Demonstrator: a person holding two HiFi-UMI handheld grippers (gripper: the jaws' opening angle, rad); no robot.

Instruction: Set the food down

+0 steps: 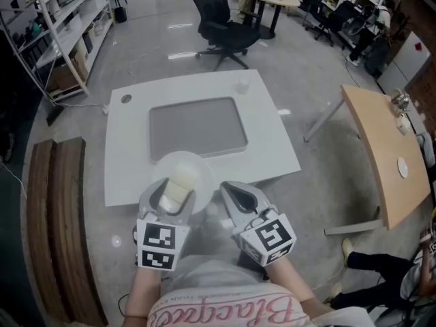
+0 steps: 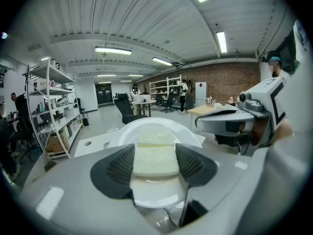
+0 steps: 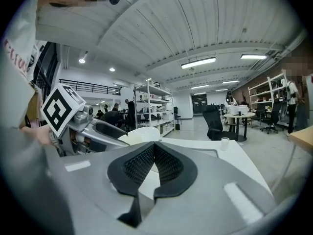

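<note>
Gripping one food block (image 2: 155, 160) — (one plate (image 2: 189, 133))

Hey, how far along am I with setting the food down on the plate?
Done: the pale cream rectangular block of food is over the round white plate at the white table's near edge. In hand: the left gripper is shut on the block; whether it touches the plate is unclear. The right gripper is shut, empty. Left: rest it on the plate and open the jaws.

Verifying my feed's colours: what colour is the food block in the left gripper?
Pale creamy yellow food block, clearest in the left gripper view.
</note>
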